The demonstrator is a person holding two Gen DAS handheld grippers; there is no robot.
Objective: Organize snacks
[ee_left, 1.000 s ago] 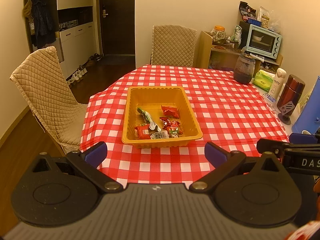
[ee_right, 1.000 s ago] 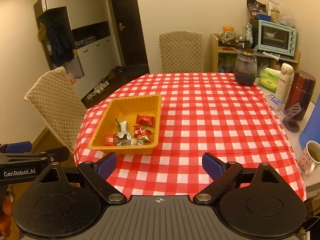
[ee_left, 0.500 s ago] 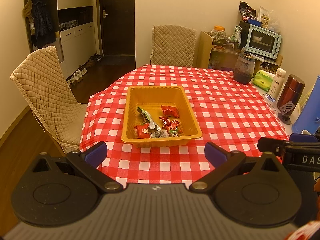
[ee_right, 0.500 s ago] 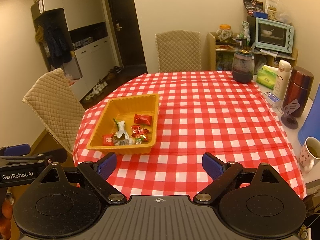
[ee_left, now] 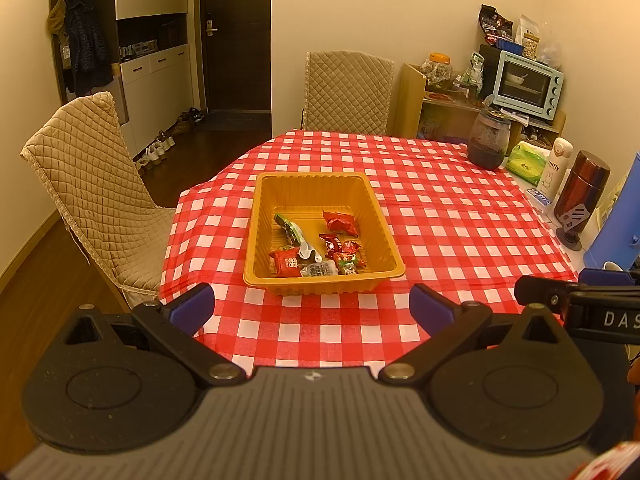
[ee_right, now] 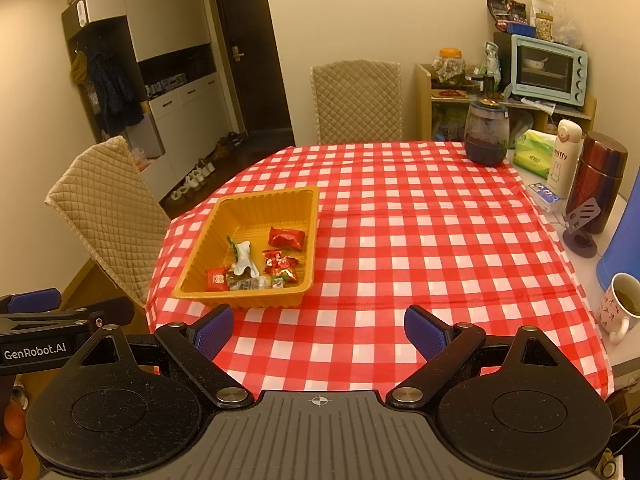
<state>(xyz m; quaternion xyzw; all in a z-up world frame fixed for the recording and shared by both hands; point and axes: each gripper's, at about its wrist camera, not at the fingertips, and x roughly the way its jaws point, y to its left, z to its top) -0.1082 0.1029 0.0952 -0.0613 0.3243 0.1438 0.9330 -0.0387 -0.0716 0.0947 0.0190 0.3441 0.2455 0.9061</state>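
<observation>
snacks [ee_left: 316, 248] lie in the yellow tray [ee_left: 256, 216] on the checked table [ee_left: 460, 224].
left gripper [ee_left: 310, 306] and right gripper [ee_right: 318, 326] hover short of it, both spread wide and empty.

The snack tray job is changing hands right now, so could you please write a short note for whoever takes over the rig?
Left gripper: open, empty, hovering over the near table edge.
Right gripper: open, empty, also short of the tray.
Yellow tray: on the checked tablecloth, left of centre. All visible snacks lie inside it, bunched at the near end; the far half is bare.
Done: no loose snacks show on the cloth.
Left: possibly only tidying inside the tray; check before grasping.
</observation>
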